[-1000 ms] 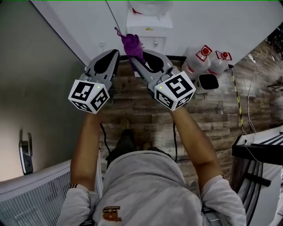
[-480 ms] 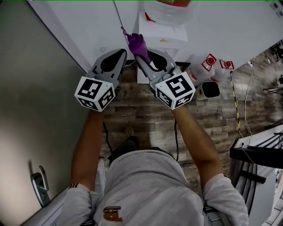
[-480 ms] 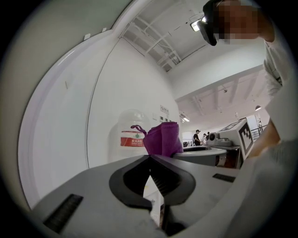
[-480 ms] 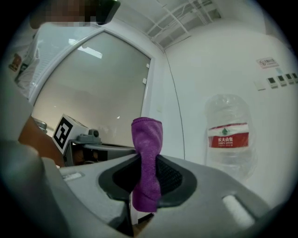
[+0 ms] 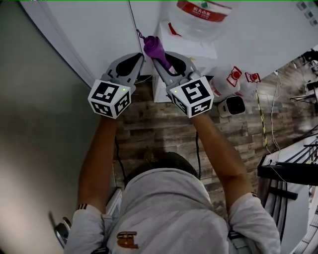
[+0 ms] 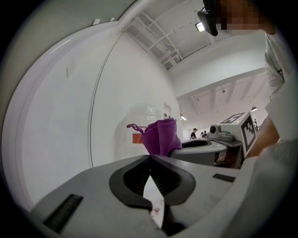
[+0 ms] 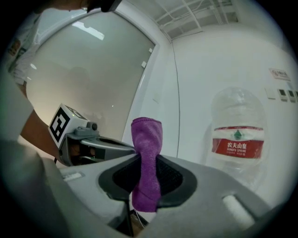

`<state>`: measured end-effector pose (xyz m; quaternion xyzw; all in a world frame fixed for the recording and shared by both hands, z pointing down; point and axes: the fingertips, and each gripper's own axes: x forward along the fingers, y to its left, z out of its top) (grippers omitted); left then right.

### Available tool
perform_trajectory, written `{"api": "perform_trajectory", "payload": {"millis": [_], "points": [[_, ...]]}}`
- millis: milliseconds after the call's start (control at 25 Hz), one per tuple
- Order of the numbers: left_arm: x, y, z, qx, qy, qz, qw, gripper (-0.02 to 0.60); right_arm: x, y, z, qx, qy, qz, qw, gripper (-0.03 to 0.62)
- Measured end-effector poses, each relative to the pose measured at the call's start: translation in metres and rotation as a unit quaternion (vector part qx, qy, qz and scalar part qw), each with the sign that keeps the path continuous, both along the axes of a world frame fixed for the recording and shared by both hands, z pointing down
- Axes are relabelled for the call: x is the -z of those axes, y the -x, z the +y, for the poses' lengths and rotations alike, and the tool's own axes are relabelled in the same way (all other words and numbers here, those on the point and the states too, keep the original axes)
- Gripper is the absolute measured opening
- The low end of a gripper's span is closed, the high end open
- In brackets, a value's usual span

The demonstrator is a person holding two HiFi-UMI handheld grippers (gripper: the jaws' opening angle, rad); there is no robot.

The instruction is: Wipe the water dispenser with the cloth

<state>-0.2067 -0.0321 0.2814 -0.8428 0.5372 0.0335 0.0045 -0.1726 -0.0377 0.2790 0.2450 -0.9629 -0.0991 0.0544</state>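
Note:
A purple cloth [image 5: 153, 47] [image 7: 146, 160] [image 6: 162, 136] sticks up from my right gripper [image 5: 160, 58] [image 7: 145, 155], whose jaws are shut on it. The white water dispenser [image 5: 191, 49] stands against the wall just ahead, its clear bottle [image 5: 200, 15] [image 7: 238, 135] with a red label on top. The cloth's tip is near the dispenser's left upper edge; I cannot tell if it touches. My left gripper [image 5: 139, 58] [image 6: 150, 158] is beside the right one, jaws shut on nothing.
A white wall [image 5: 99, 30] rises behind the dispenser, with a grey glass panel [image 5: 35, 114] at the left. Spare water bottles [image 5: 233, 74] and a small white device [image 5: 233, 105] sit on the wood floor [image 5: 154, 134] to the right. A dark rack [image 5: 290, 173] stands at far right.
Both grippers have risen and moved closer to the dispenser, the cloth going with the right one. The bottle on top has come further into the head view.

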Motion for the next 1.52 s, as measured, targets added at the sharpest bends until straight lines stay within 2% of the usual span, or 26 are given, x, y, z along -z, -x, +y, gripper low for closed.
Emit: {"api": "perform_trajectory", "payload": {"millis": [280, 520, 760, 1000, 1120, 1520], "points": [[-0.025, 0.028, -0.049, 0.006, 0.02, 0.016, 0.9997, -0.002, -0.014, 0.038, -0.062, -0.031, -0.037, 0.071, 0.996, 0.094], [-0.043, 0.048, -0.102, 0.011, 0.029, 0.017, 0.9994, -0.002, -0.029, 0.064, -0.122, -0.045, -0.056, 0.104, 0.992, 0.094], [-0.056, 0.072, -0.156, 0.026, 0.041, 0.02, 0.9986, -0.002, -0.048, 0.086, -0.19, -0.094, -0.066, 0.157, 0.981, 0.095], [-0.072, 0.087, -0.193, 0.028, 0.049, 0.026, 0.998, -0.002, -0.082, 0.095, -0.246, -0.149, -0.055, 0.197, 0.967, 0.095], [-0.078, 0.099, -0.204, 0.023, 0.053, 0.033, 0.9978, -0.002, -0.096, 0.101, -0.267, -0.183, -0.032, 0.211, 0.96, 0.095], [-0.1, 0.125, -0.242, -0.035, 0.064, 0.056, 0.9958, -0.002, -0.13, 0.103, -0.329, -0.297, 0.066, 0.255, 0.918, 0.097]]}}
